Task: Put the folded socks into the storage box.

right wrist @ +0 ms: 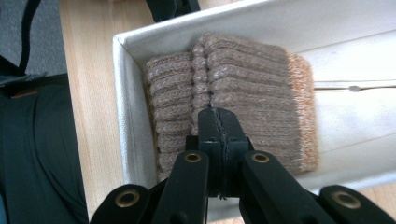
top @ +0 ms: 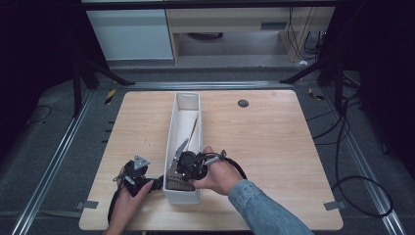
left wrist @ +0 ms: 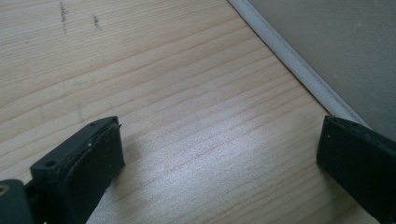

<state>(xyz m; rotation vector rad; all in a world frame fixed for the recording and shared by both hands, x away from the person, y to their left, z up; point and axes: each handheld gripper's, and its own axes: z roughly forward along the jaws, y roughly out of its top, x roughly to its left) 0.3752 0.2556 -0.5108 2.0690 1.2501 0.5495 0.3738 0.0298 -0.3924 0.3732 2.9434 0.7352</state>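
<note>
Our right gripper, fingers pressed together, pokes the knitted cloth in the tray; left gripper spread. Pushing may bunch it.

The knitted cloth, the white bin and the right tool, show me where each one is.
knitted cloth (right wrist: 247,88), right gripper view, on its ribbed brown middle.
white bin (right wrist: 122,107), right gripper view, on its end wall.
right tool (right wrist: 218,123), right gripper view, at the closed jaw tips.

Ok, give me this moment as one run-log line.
left gripper: open, over bare table | right gripper: shut, tips on knitted brown cloth | cloth: folded, at near end of white bin
</note>
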